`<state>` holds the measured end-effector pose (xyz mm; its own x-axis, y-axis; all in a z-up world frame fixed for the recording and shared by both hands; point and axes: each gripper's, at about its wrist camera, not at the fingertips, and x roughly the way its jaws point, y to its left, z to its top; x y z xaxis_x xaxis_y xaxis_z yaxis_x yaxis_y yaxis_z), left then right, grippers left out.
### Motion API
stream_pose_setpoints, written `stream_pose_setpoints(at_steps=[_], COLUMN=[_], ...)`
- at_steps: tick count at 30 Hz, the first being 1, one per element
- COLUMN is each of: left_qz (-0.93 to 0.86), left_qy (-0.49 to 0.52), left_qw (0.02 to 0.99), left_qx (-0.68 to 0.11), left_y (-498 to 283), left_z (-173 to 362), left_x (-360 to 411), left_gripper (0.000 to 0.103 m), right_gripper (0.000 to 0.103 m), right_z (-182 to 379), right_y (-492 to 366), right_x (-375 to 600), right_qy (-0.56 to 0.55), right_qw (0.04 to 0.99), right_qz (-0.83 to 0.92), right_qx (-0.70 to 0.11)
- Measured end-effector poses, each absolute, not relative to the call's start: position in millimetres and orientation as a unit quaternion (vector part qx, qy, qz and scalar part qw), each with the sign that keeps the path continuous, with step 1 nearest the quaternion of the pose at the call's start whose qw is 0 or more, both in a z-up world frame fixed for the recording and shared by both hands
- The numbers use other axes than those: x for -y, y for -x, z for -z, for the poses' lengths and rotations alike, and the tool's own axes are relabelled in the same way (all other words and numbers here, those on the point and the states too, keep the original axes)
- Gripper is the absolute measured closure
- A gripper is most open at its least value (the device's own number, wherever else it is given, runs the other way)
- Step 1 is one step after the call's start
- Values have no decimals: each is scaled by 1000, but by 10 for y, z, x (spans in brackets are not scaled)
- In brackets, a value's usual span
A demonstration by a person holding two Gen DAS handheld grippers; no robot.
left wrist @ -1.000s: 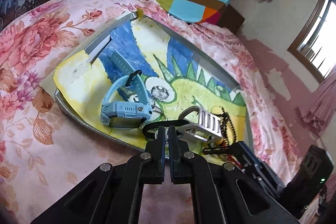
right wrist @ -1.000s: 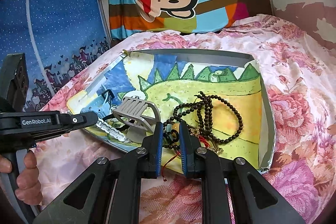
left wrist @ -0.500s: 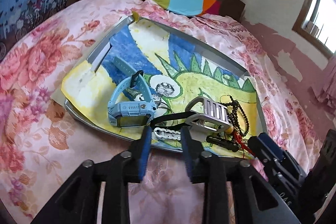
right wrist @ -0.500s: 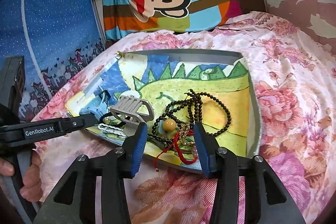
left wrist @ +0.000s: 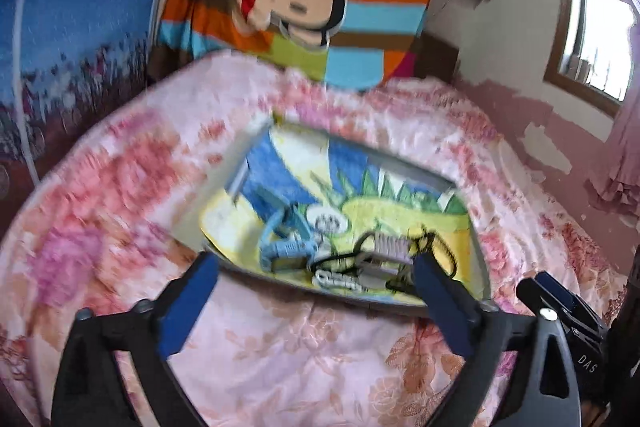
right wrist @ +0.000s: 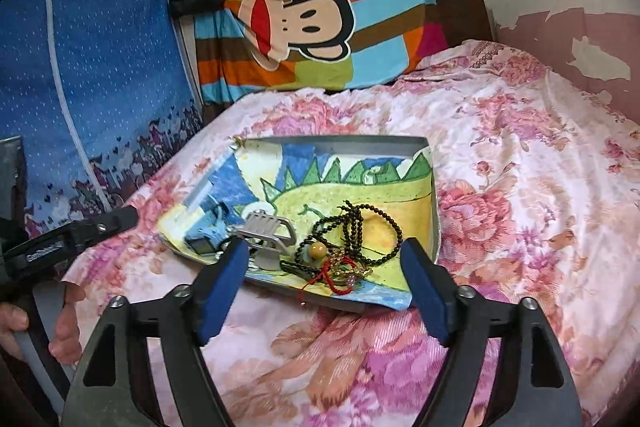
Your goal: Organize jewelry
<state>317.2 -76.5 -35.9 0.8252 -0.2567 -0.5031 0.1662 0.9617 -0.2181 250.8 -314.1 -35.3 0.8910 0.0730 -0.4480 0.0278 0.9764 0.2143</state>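
Floral bed (right wrist: 520, 187), tray (right wrist: 434, 227) w/ jewelry dead ahead; right tool (right wrist: 324, 287) nearer beads (right wrist: 356, 223), both tools wide open, empty; left tool (left wrist: 316, 299).

I see a dull grey metal tray (right wrist: 332, 141) lined with matt crayon-coloured paper (right wrist: 384, 195). On it, glossy black beads (right wrist: 380, 223) and a brushed metal watch band (right wrist: 266, 227); the blue watch (right wrist: 208, 233) looks like plastic, perhaps. The floral bedspread (right wrist: 520, 187) is soft, crinkled cloth.
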Motion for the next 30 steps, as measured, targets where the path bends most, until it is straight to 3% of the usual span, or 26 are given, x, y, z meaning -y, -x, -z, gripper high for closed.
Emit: stream_pose_setpoints(at_steps=[6, 11, 19, 30], left_qz=[108, 109, 93, 98], left_qy=[65, 68, 78, 66], left_qw=[969, 977, 985, 985], left_qx=[-211, -168, -125, -128], left_y=[-2778, -2478, -1970, -1384], left_z=[102, 6, -44, 157], left_x=[649, 557, 379, 203], left_gripper=[0, 0, 0, 0], right_gripper=[8, 4, 2, 2], right_z=[158, -17, -204, -42], right_y=[-2174, -1818, -1187, -636], right_x=[3068, 2951, 2766, 2599], right_qy=[-91, -77, -68, -82], right_qw=[973, 981, 991, 987], right_qz=[-1, 5, 30, 50], right_qx=[-211, -176, -115, -127])
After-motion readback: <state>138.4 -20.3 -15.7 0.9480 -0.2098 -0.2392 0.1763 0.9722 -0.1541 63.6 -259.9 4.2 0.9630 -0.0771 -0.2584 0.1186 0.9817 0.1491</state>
